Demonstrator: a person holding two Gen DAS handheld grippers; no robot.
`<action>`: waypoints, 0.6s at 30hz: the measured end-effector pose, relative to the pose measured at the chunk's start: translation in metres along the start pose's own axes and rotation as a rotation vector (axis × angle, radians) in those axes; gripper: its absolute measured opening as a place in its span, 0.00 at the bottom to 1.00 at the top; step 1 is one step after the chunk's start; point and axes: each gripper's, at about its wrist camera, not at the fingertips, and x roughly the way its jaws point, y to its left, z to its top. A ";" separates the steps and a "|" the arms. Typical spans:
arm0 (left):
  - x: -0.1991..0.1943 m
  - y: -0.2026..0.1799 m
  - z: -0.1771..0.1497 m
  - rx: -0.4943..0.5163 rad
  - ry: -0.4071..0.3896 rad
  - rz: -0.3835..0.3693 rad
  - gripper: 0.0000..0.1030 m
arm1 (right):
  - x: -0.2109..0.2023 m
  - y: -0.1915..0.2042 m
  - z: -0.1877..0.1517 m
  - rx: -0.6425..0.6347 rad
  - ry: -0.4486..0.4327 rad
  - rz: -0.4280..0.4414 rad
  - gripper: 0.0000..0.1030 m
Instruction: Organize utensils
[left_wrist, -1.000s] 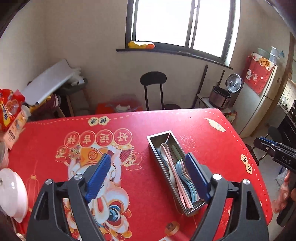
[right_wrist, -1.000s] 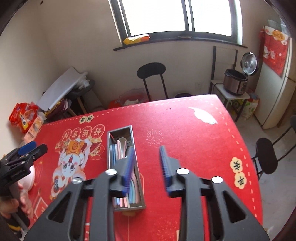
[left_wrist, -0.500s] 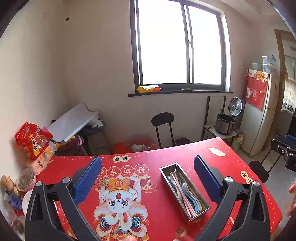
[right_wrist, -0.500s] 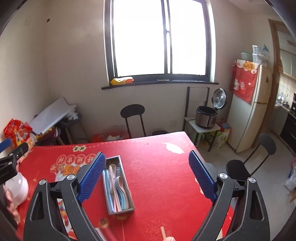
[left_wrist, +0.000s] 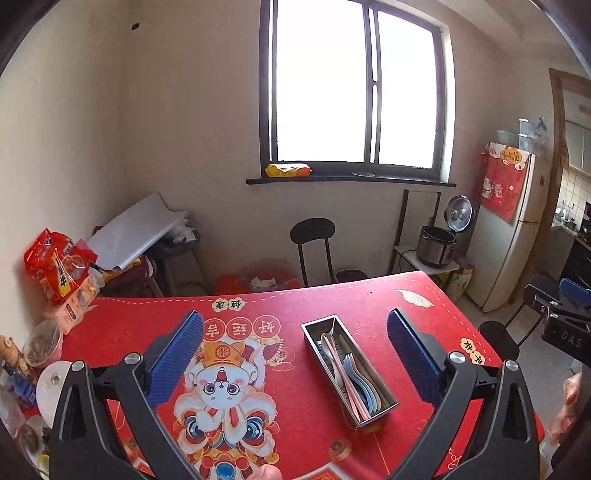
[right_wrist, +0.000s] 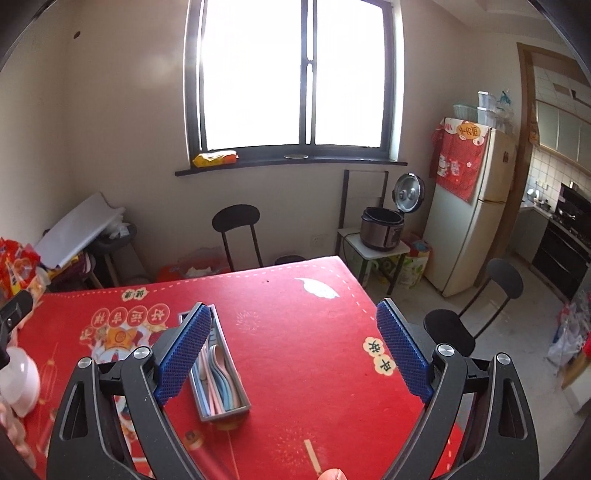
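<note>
Utensils (left_wrist: 351, 373), pink and pale blue spoons with what look like chopsticks, lie lengthwise inside the steel tray (left_wrist: 384, 408), and that tray sits on the red tablecloth (left_wrist: 321, 295) a little right of the cartoon print. I've pulled both tongs up and back: a second ago my left gripper (left_wrist: 295, 349) was low with a pad right beside the tray and my right gripper (right_wrist: 293, 349) was narrowed just next to it; now both hang high above the table, well apart from the tray, jaws spread wide and holding nothing. From the right view the tray (right_wrist: 242, 406) shows partly behind my left pad, spoons bundled neatly. No loose cutlery shows on the cloth, so I judge the sorting finished and this is my retreat.
</note>
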 end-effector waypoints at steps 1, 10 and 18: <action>0.001 -0.001 0.000 0.001 0.001 -0.001 0.94 | -0.001 0.001 0.000 -0.003 0.001 -0.002 0.85; 0.011 -0.005 -0.002 0.006 0.012 -0.013 0.94 | -0.003 0.002 -0.001 -0.013 -0.008 -0.051 0.85; 0.017 -0.007 -0.001 0.003 0.021 -0.015 0.94 | -0.004 0.005 0.001 -0.036 -0.026 -0.091 0.85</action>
